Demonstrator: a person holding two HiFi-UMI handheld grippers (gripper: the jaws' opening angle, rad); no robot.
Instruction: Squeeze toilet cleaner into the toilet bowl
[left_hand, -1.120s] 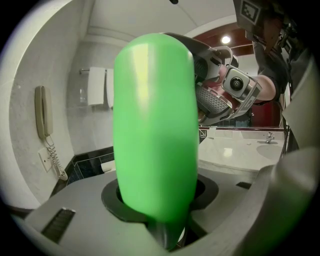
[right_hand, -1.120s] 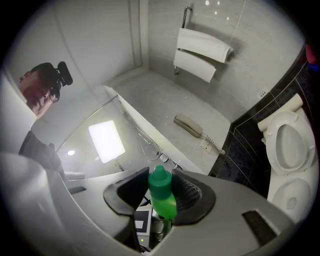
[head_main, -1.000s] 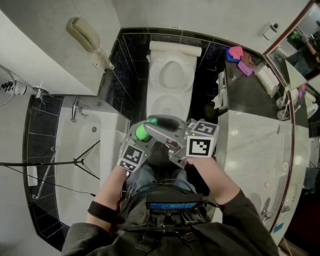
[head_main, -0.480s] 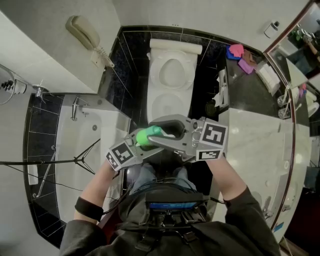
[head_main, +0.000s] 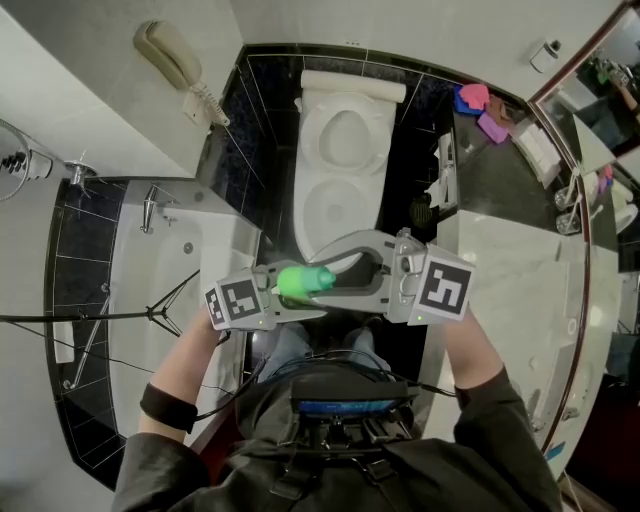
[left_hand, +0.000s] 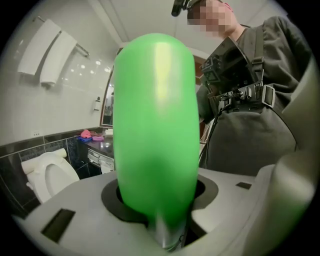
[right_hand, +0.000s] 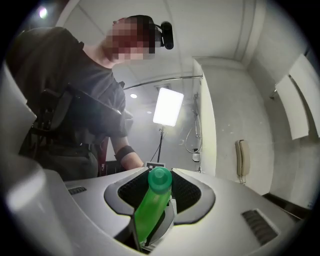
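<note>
— Green plastic, lying about level above the lap (head_main: 300, 345): toilet cleaner bottle (head_main: 300, 281), short of the toilet bowl (head_main: 335, 215), not yet over the water.

— Held how?

— From both ends. Left gripper (left_hand: 160, 200) on the fat body, jaws clamped against the sides. Right gripper (right_hand: 154, 197) facing the other way, jaws closed round the narrow neck just below the cap (right_hand: 160, 180).

— Why two grips for one bottle?

— Most likely to undo the cap: body pinned on one side, top end worked on the other. Cannot tell whether loosened at all; looks seated on the neck.

— And why here rather than over the bowl?

— Kept close to the body for control, probably. Kept level and capped too, so nothing spilled on the way.

— Bowl ready?

— Uncovered, straight ahead, well apart from the bottle.

— Next, then?

— At a guess: cap off, nozzle tipped down past the rim, body squeezed. Worth watching for a slip at the neck, smooth plastic between hard jaws, and for drips on the lap once opened.
</note>
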